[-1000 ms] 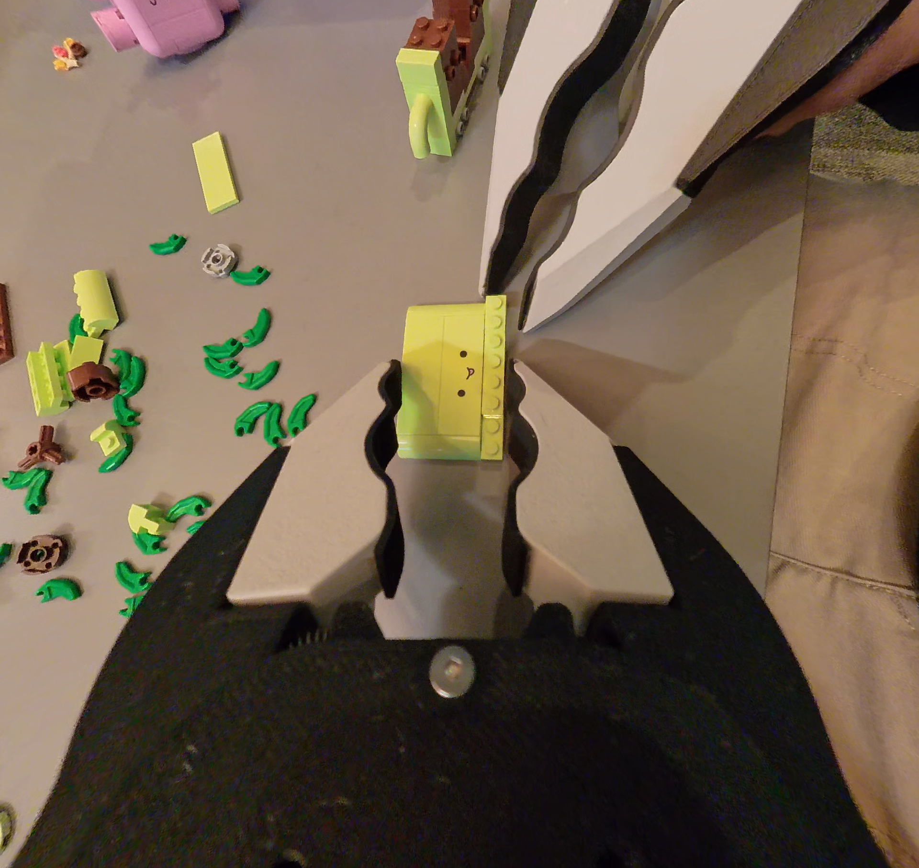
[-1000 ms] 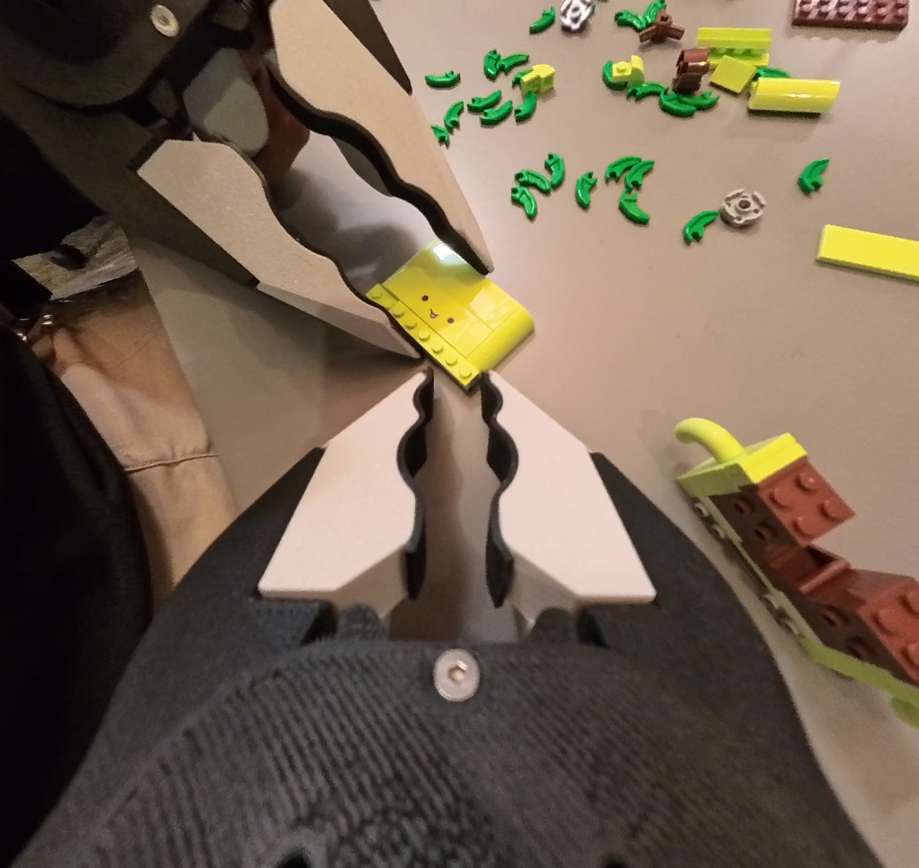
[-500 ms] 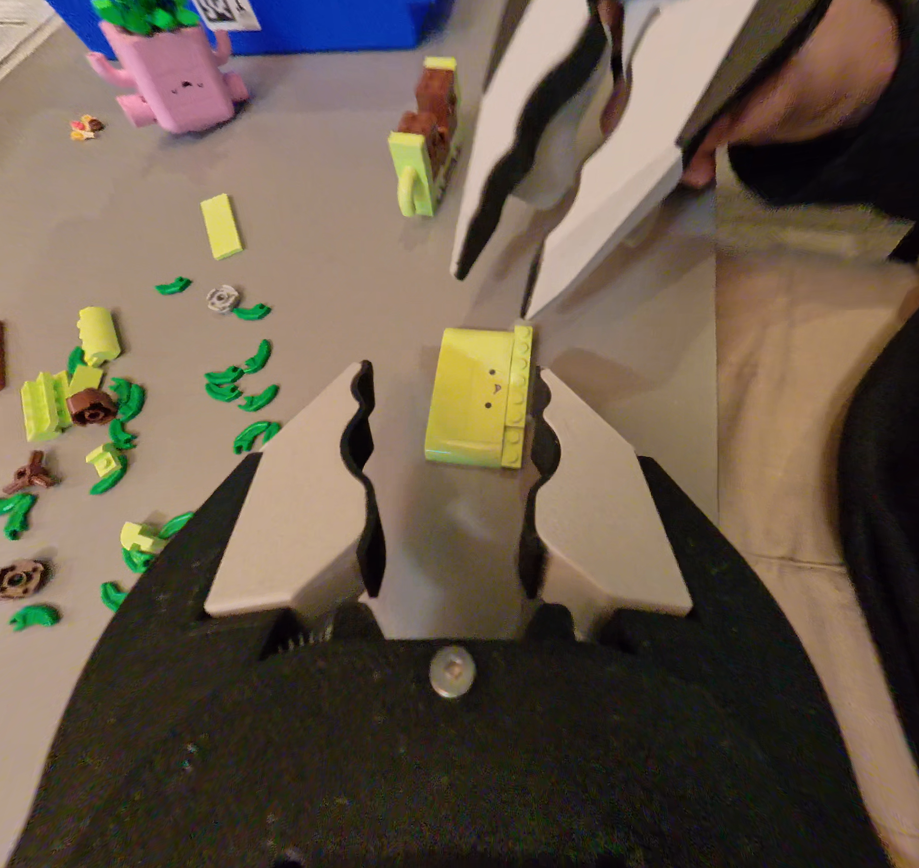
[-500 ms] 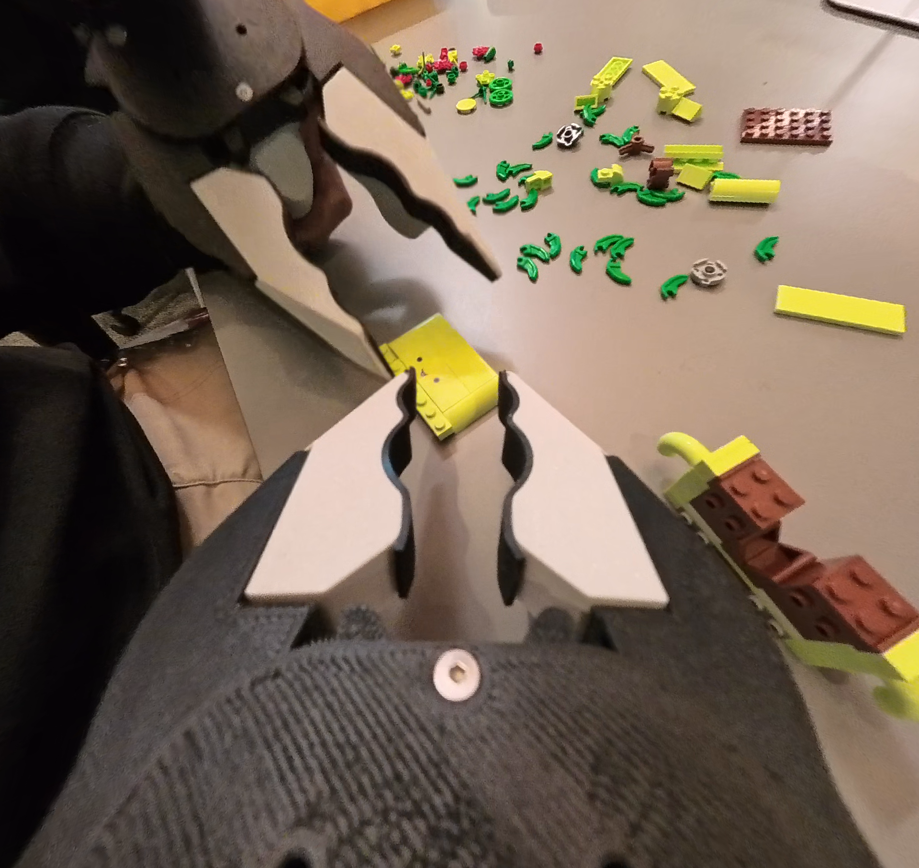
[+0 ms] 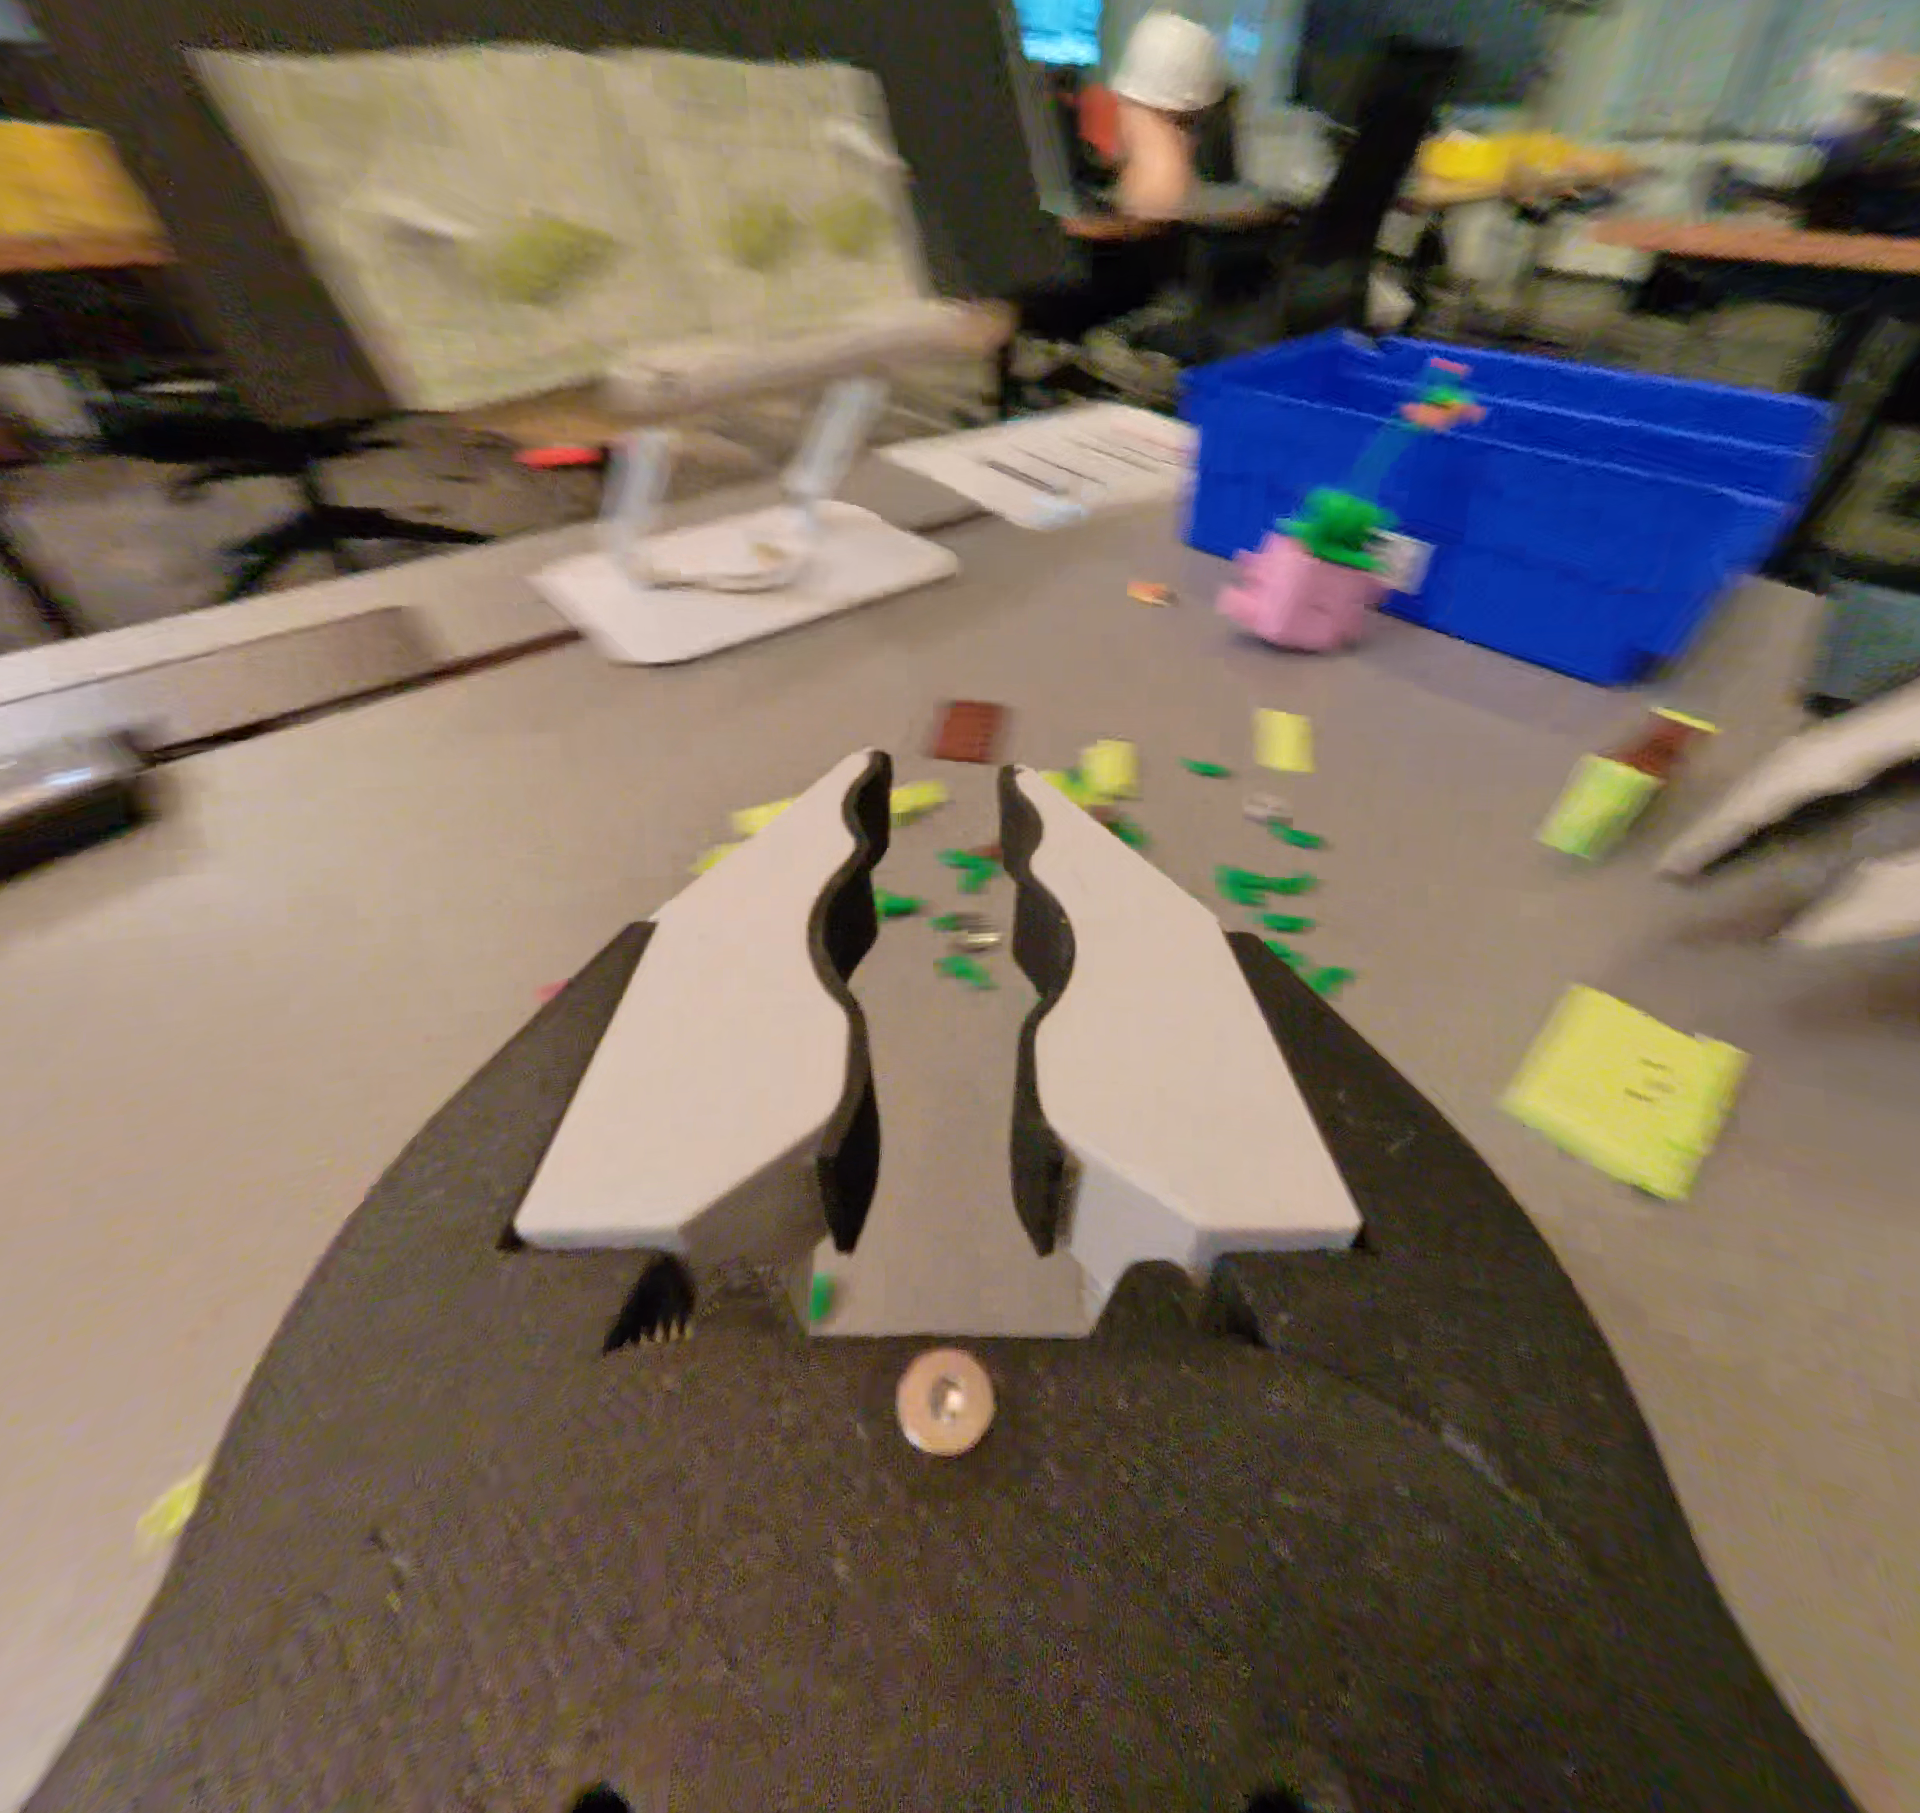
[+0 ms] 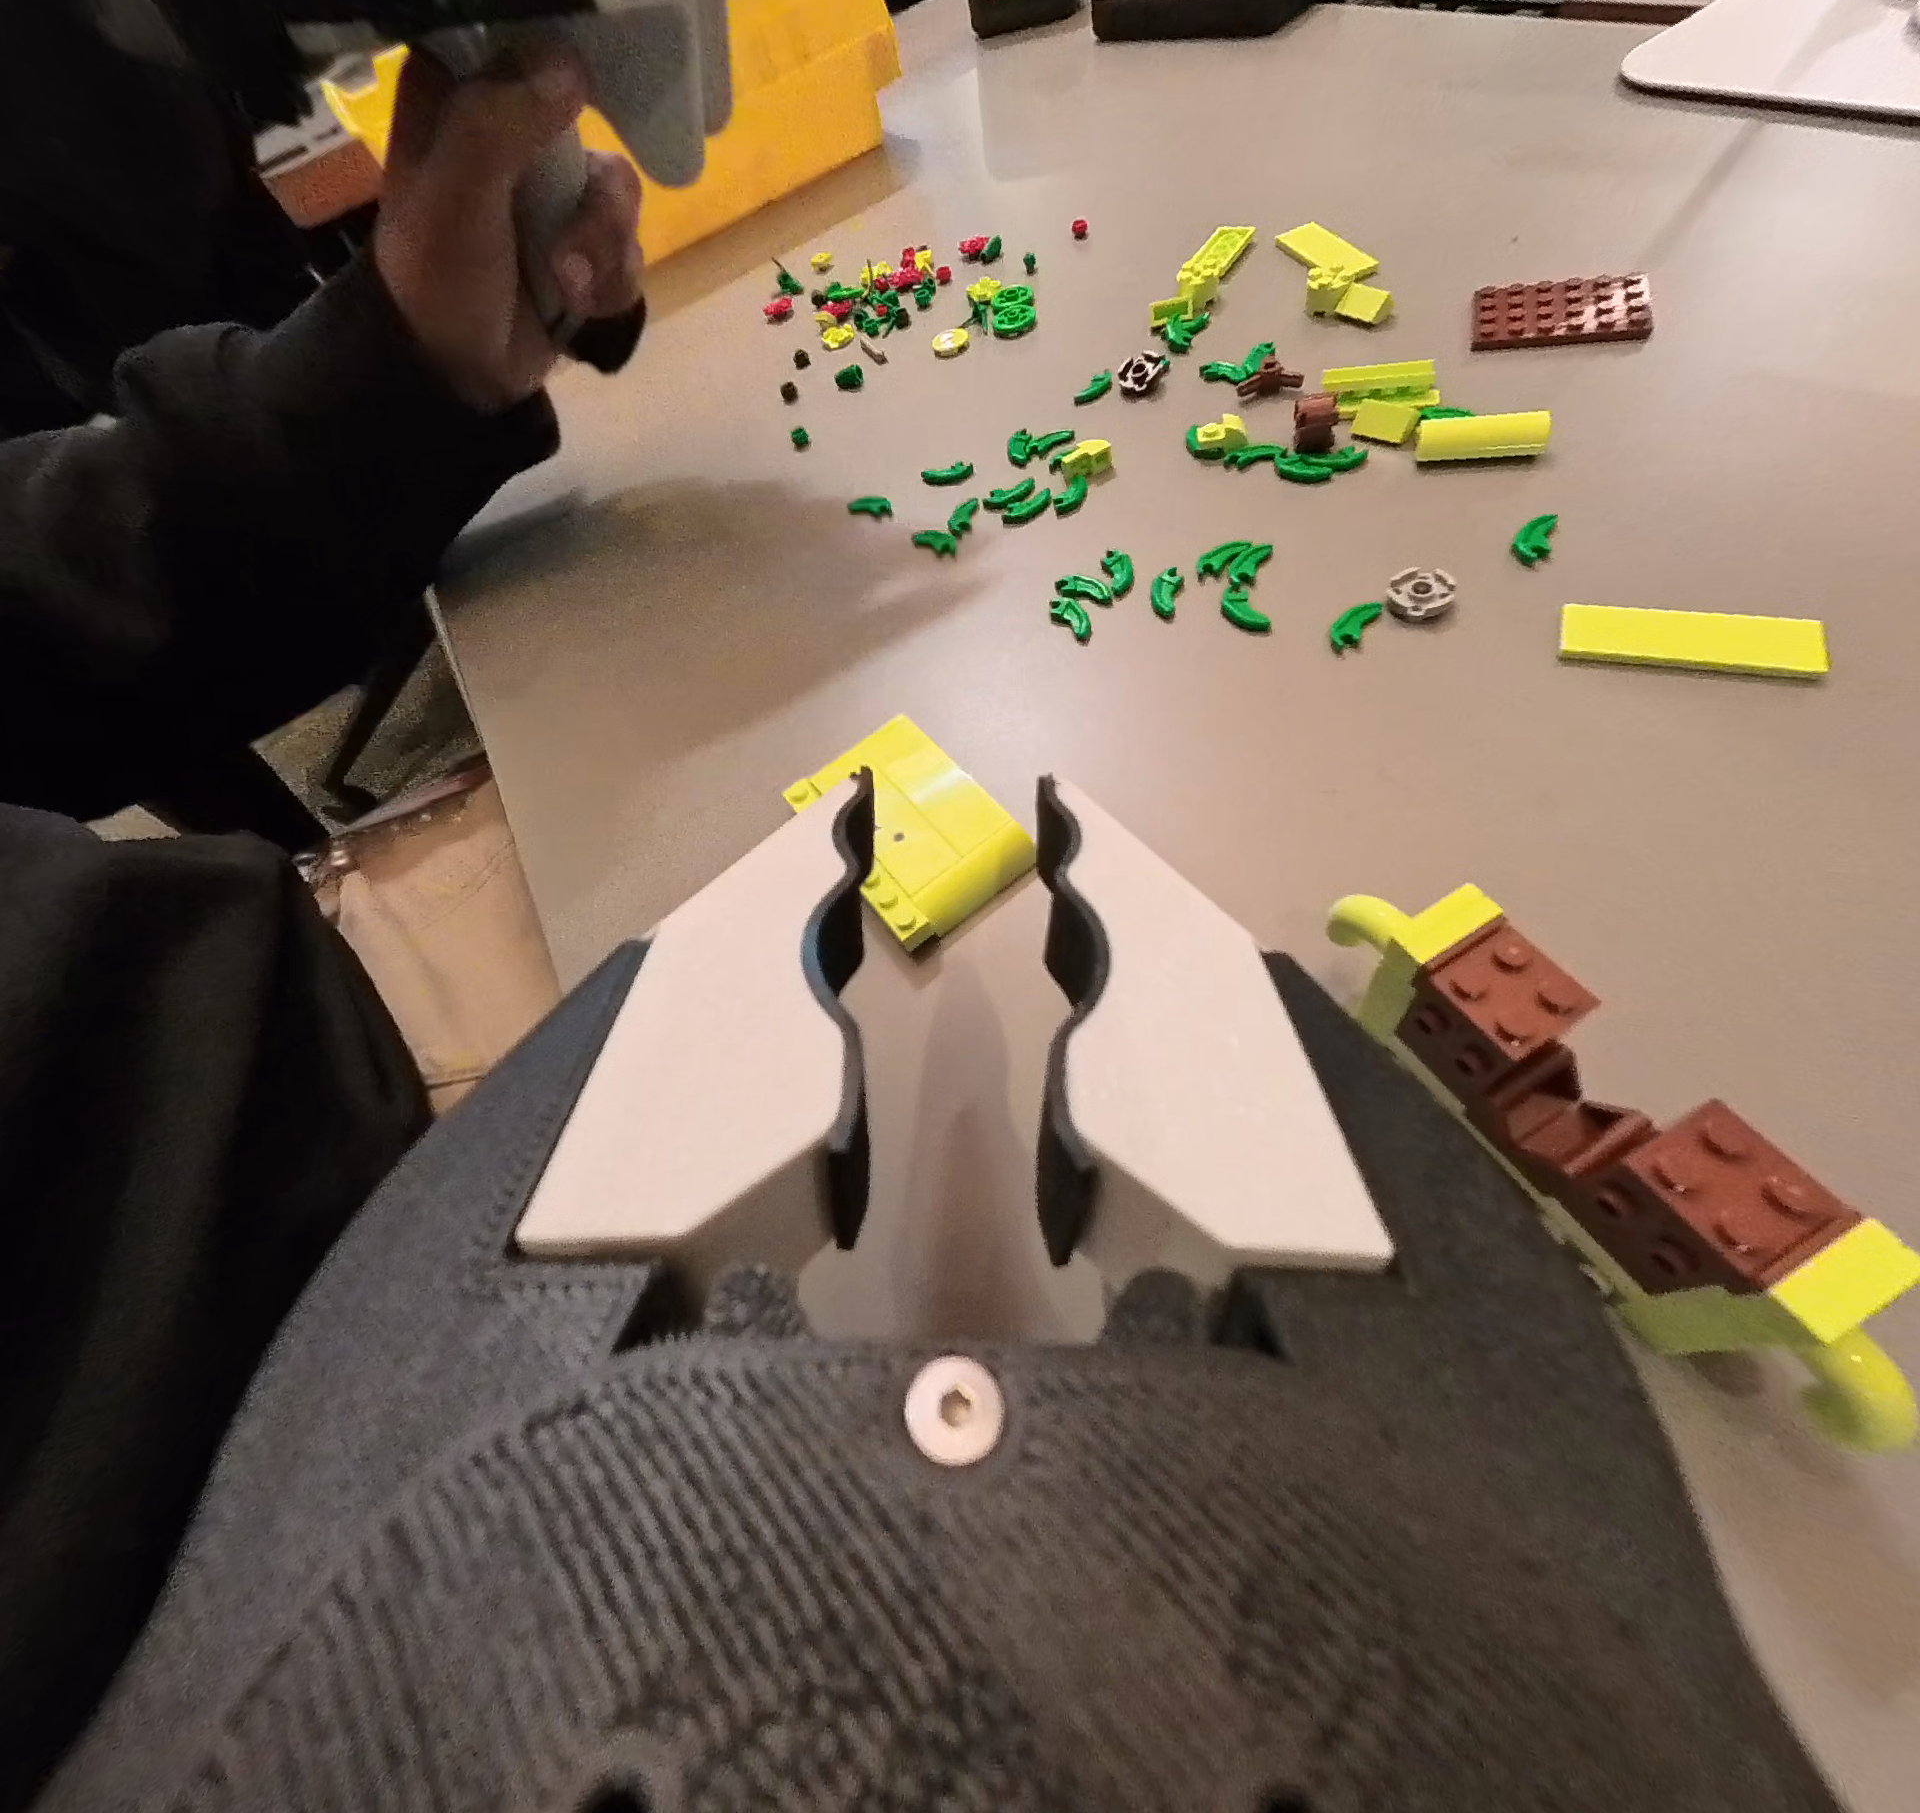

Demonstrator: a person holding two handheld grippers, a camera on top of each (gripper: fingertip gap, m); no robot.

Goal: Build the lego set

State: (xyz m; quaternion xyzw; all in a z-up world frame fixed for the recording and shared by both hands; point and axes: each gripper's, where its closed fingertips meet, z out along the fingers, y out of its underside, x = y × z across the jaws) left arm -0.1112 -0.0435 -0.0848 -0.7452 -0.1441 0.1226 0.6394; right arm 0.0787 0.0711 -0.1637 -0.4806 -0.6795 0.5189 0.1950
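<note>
the left gripper (image 5: 943, 776) has two pale grey wedge-shaped fingers (image 5: 727, 1015) lined on their inner faces with wavy black pads, set in a rough black body with one round silver screw (image 5: 944, 1401) at its middle. the right gripper (image 6: 951, 797) is built alike, its body a dark ribbed print with a pale screw (image 6: 954, 1422). the person's hand (image 6: 499, 236) emerges from a black sleeve (image 6: 208, 516); tan trousers (image 6: 436, 932) show below.

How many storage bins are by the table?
2. A blue bin stands at the far edge, behind the pink toy. A yellow bin sits behind the raised gripper. Others may be hidden.
</note>
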